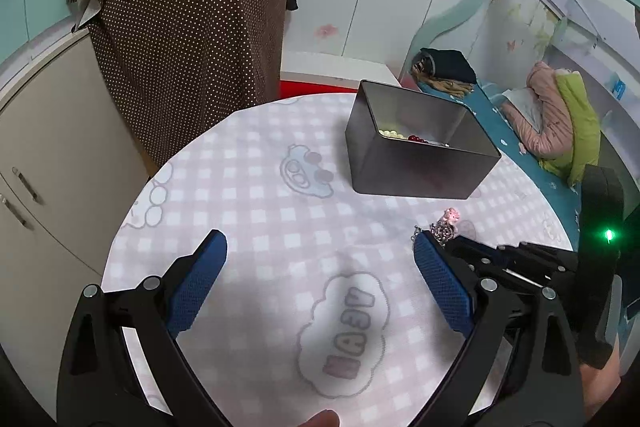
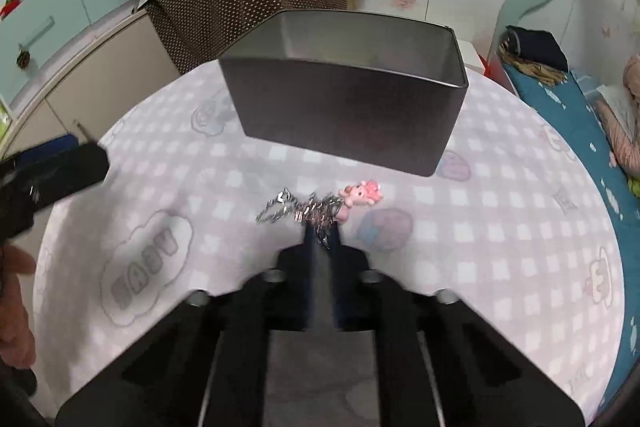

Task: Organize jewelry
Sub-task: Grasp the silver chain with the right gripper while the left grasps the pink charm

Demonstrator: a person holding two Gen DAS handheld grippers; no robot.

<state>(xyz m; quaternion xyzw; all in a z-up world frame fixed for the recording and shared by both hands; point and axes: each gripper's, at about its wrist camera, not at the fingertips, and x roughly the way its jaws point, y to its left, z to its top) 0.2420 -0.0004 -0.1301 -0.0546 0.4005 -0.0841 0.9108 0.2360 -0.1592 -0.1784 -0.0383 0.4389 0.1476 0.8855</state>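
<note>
Covering most of both views is the round table w/ its pink checked cloth; a brown dotted cover sits behind it and a bed runs along the right side.

Next in size: the dark metal tin, open-topped, standing toward the far side of the table. Left wrist view looks down into it and shows white beads and red beads already at the bottom, so part of the sorting looks done.

Left gripper hangs over the cloth, jaws spread wide, nothing betw. them.

Right gripper is pressed together, tips pinching the silver chain, which is bunched on the cloth in front of the tin. Its pink charm sits just beyond the tips, touching or nearly touching the cloth; can't tell if the chain is lifted at all.

Progress, as a judgement: roughly mid-to-late. Beads are in, and this chain is the only loose piece I can see on the table. What's left: lift it, carry it over the tin's near rim, drop it in. Thin chain may slip from the pinch.
</note>
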